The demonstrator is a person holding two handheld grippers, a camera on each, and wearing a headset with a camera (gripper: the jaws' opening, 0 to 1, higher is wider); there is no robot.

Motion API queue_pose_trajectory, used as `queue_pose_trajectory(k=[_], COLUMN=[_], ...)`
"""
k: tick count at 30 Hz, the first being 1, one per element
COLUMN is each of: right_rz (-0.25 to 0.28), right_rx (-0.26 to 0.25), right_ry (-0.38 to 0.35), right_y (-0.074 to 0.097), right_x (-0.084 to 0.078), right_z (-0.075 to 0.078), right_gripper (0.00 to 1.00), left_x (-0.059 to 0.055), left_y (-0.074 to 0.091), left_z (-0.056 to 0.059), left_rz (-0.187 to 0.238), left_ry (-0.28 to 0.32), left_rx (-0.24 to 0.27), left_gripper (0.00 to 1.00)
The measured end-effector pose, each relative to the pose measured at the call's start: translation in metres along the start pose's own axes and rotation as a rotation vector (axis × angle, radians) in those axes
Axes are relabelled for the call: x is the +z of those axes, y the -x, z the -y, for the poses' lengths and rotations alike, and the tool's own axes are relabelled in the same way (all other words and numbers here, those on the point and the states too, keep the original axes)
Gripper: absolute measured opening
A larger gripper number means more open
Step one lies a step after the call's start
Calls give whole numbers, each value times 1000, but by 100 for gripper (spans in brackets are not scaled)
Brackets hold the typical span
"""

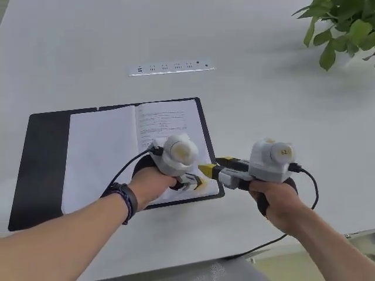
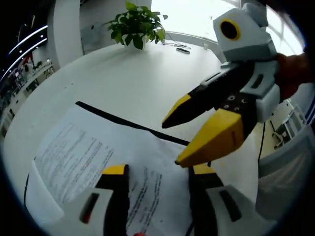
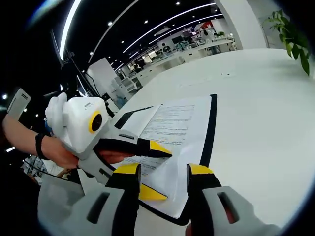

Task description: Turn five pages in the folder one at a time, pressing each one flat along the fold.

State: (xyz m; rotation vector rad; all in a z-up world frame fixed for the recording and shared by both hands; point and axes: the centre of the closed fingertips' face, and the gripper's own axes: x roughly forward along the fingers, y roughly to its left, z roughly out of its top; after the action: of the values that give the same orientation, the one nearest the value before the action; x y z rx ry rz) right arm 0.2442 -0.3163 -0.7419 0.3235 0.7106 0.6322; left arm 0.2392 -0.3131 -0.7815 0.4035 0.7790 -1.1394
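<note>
A black folder (image 1: pixel 41 170) lies open on the white table, with a blank left page (image 1: pixel 96 152) and a printed right page (image 1: pixel 170 120). My left gripper (image 1: pixel 196 182) hovers open over the lower right corner of the right page (image 2: pixel 74 157), its jaws well apart in the left gripper view (image 2: pixel 158 171). My right gripper (image 1: pixel 208 171) points left at that same corner from just off the folder's edge, also open (image 3: pixel 163 171). The two sets of yellow fingertips nearly meet. Whether the page corner sits between the left jaws is unclear.
A white power strip (image 1: pixel 171 67) lies beyond the folder. A potted plant (image 1: pixel 343 23) stands at the far right corner. Black cables trail from both grippers toward the table's near edge (image 1: pixel 328 231).
</note>
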Motion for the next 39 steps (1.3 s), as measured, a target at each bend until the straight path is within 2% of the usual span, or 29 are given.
queue_pose_trajectory(k=[6,13,19,24,32,39], right_rz=[-18,-24,-40,-31,-31,-31], right_rx=[28,45,55,62,71,72], right_ry=[-35,-68,-83,-101,-113,-127], right_y=[-13,-14,-10,-4,0,-4], right_x=[1,-2,-10,-12,-18,-18], right_z=[0,1,-1,-1,-6,-14], right_gripper=[37,34,33,26,15,4], left_x=[-1,-1,-3,-5,-8,-16], left_y=[2,3,9,18,40,53], left_z=[0,0,6,5,0,-6], left_rz=[5,16,13,37,81,93], left_ry=[13,30,43,82,132,171], left_rx=[-5,-9,-28,-26,11,42], left_gripper=[48,48,54,57,60,62])
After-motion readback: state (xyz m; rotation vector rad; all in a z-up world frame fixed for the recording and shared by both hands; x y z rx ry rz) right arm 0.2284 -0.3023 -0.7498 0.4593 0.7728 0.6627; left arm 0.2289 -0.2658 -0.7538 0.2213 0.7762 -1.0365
